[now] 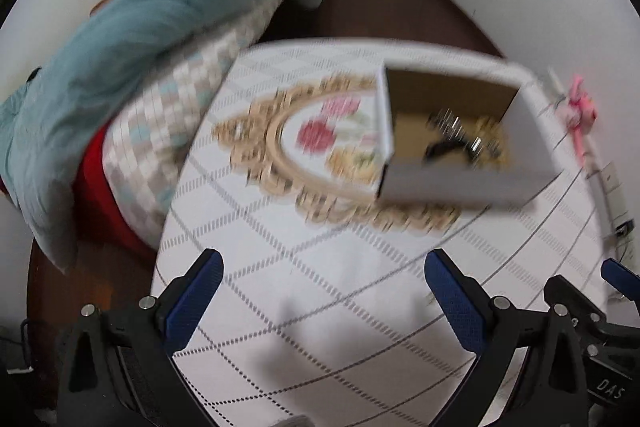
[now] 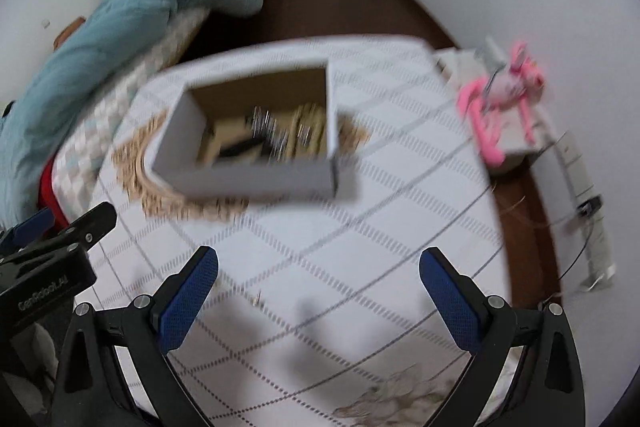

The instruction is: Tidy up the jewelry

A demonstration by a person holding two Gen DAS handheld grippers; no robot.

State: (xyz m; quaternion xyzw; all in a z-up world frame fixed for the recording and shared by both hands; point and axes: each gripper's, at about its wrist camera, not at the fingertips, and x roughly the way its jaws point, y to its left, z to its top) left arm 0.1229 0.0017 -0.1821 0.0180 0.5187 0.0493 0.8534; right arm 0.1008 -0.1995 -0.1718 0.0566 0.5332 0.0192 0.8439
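Note:
A white cardboard box (image 1: 460,183) with a brown inside stands on the table; blurred jewelry (image 1: 464,139) lies in it, silver, gold and black pieces. The box also shows in the right wrist view (image 2: 248,179), with the jewelry (image 2: 276,135) inside. A small pale item (image 2: 257,298) lies on the cloth between the right gripper's fingers. My left gripper (image 1: 324,267) is open and empty, above the cloth in front of the box. My right gripper (image 2: 318,263) is open and empty, also short of the box. Both views are motion-blurred.
The table has a white checked cloth (image 1: 320,307) with a gold floral medallion (image 1: 320,147) under the box. A bed with a teal blanket (image 1: 120,39) lies left. A pink toy (image 2: 504,95) sits on a shelf at the right, with cables on the floor.

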